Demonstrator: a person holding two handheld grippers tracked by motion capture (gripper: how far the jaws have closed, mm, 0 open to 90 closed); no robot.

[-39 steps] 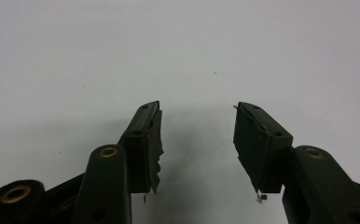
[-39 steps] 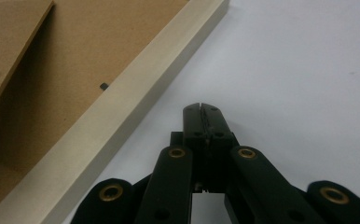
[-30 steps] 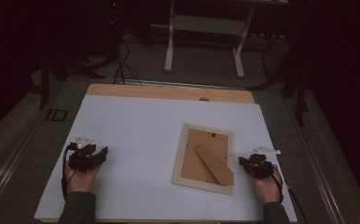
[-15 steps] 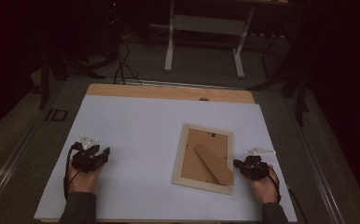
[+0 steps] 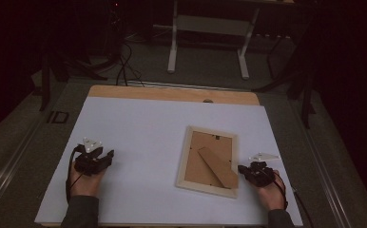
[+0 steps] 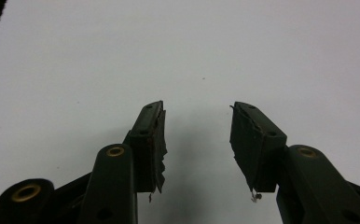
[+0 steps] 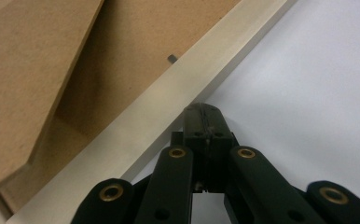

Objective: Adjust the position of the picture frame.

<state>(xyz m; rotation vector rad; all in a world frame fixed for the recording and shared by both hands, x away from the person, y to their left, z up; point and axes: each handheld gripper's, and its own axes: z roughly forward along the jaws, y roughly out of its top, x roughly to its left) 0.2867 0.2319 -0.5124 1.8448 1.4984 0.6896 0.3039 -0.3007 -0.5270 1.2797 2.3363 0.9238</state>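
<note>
High view shows the picture frame (image 5: 209, 162) lying face down on the white tabletop (image 5: 139, 128), right of centre, with the clenched, empty right gripper (image 5: 242, 169) at its right edge and the left gripper (image 5: 109, 155) well apart, its jaws parted on nothing after just opening slightly.

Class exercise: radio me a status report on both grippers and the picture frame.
Left gripper open, empty, over white sheet. Right gripper shut, tips at pale wooden picture frame, face down. Nothing in the way.

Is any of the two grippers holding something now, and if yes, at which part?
Nothing is held. The left gripper stands open over the bare white sheet. The right gripper is shut on nothing, its tips at the edge of the picture frame.
</note>
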